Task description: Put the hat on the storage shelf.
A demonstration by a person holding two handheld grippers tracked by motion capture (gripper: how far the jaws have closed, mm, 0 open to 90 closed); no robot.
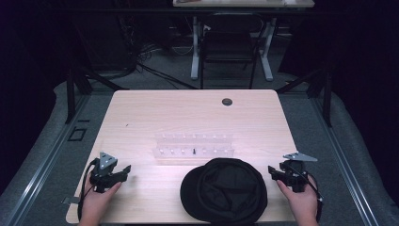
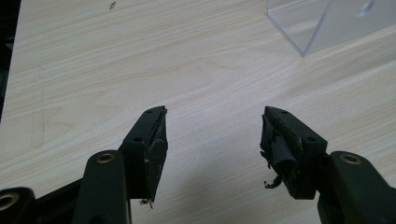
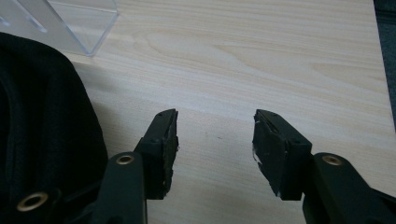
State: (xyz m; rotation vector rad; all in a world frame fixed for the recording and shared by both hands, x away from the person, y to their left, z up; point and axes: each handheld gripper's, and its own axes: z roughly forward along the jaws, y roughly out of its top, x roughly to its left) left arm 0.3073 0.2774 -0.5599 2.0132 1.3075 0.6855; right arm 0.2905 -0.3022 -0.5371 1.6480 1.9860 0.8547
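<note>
On the table [image 1: 141, 113], a rack [image 1: 194, 146] stands near the middle. A cap [image 1: 224, 189] lies just in front of it, at the near edge. The left gripper [image 1: 123, 170] sits at the near left corner, the right gripper [image 1: 273, 172] just right of the cap. A chair [image 1: 228, 44] stands behind the table.

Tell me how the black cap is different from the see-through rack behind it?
The black cap is dark, soft-looking cloth you cannot see through; the clear rack is transparent plastic, with the table showing through. The cap is rounded, while the rack is long and straight-edged. The cap lies nearer the person, between the two tools; the rack stands farther back. Both rest on the wooden table, and neither is being held.
</note>
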